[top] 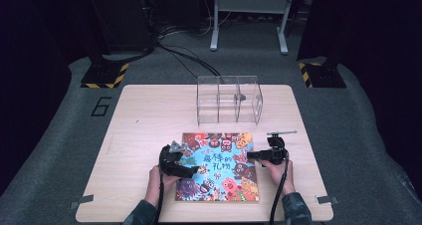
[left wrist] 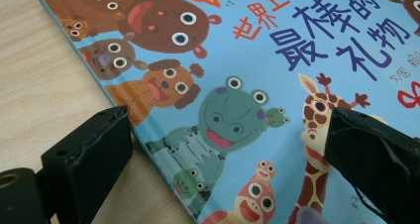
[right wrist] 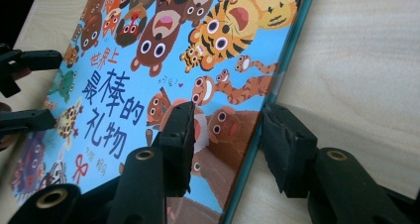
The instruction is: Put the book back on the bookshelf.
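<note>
At the picture book's (top: 219, 165) edges, both grippers' fingers (right wrist: 181, 135) straddle it, spread and unclamped.

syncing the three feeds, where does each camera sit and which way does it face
High view: above the person's side, looking forward and down on the table; forearms, both hands, left claw and right claw show.
Left gripper view: rides the left claw, looking across the picture book edge; its jaws straddle it.
Right gripper view: rides the right claw, jaws astride the opposite edge; the left claw shows beyond.
Shared: the book's cover.
</note>
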The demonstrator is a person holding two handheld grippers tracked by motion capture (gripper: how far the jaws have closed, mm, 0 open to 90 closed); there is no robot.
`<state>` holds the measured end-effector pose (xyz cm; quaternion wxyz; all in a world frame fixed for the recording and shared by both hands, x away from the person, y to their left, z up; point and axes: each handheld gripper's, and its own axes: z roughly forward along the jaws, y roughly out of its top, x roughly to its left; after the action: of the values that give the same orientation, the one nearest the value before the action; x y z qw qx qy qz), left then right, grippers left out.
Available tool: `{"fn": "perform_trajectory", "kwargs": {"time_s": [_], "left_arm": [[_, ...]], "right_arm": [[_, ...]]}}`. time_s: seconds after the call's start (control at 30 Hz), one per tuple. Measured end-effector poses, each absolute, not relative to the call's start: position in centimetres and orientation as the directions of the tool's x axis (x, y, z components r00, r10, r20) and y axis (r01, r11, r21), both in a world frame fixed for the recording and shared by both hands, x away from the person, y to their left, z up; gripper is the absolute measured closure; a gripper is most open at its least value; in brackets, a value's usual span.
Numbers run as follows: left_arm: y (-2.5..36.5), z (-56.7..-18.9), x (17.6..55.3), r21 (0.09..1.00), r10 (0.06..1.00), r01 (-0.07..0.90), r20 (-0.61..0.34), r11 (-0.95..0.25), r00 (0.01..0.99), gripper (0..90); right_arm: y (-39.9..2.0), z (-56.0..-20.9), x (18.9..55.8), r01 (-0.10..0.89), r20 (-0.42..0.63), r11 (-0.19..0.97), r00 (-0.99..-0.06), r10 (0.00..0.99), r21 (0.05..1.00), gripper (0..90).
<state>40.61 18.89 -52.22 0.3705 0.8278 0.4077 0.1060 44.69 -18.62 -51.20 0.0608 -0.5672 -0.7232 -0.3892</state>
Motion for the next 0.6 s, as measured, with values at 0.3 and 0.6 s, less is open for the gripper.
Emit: {"fn": "perform_trajectory", "kwargs": {"time_s": [0.3,0.6], "left_arm": [[18.89,-52.23,40.61,0.700,0.753,0.594,-0.122,-0.397,0.647,4.6],[18.99,-52.16,40.67,0.696,0.747,0.600,-0.136,-0.395,0.651,4.8]], "right_arm": [[-17.90,-50.90,44.42,0.824,0.448,0.107,-0.405,0.797,0.556,56.2],[-17.45,-50.21,44.78,0.818,0.427,0.110,-0.404,0.809,0.564,55.7]]}}
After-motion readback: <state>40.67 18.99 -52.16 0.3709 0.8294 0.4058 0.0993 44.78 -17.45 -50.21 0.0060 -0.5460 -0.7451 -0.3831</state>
